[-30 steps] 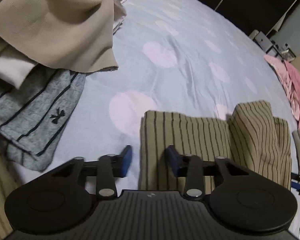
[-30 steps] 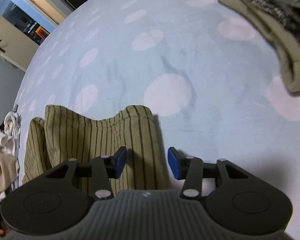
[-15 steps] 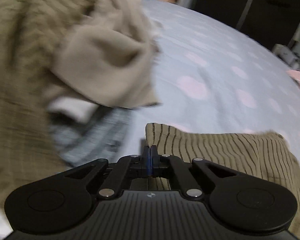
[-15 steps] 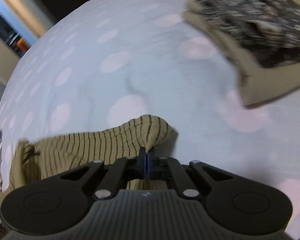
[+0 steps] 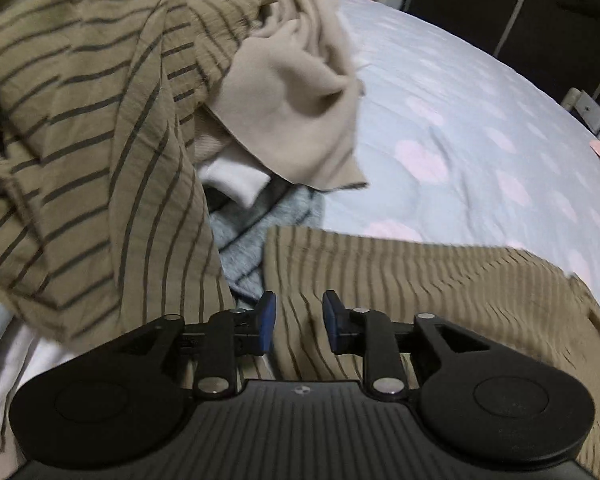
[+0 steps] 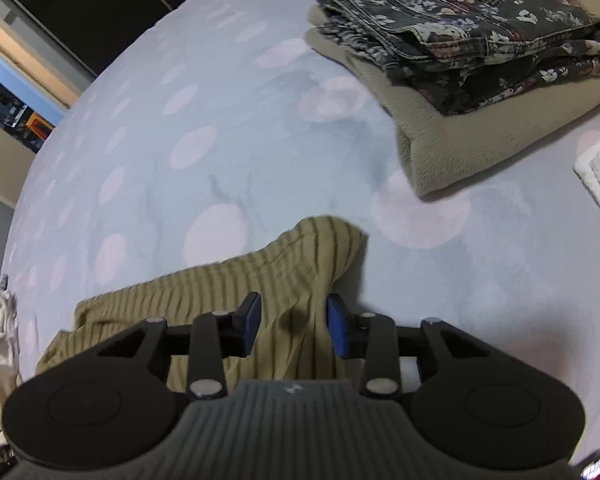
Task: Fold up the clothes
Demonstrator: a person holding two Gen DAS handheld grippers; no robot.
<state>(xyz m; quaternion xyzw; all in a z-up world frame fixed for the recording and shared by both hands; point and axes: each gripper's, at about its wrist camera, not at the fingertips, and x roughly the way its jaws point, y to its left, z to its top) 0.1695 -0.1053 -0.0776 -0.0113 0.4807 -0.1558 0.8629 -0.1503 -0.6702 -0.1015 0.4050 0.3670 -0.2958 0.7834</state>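
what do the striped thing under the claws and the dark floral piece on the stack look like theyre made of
Striped garment: thin woven cloth, probably cotton, matte; it crumples into soft ridges. Floral piece: looks like printed denim, with thick stitched seams and stiff folded edges.

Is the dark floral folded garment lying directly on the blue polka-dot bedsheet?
No, the dark floral folded garment rests on top of a folded olive fleece garment, which itself lies on the blue polka-dot bedsheet.
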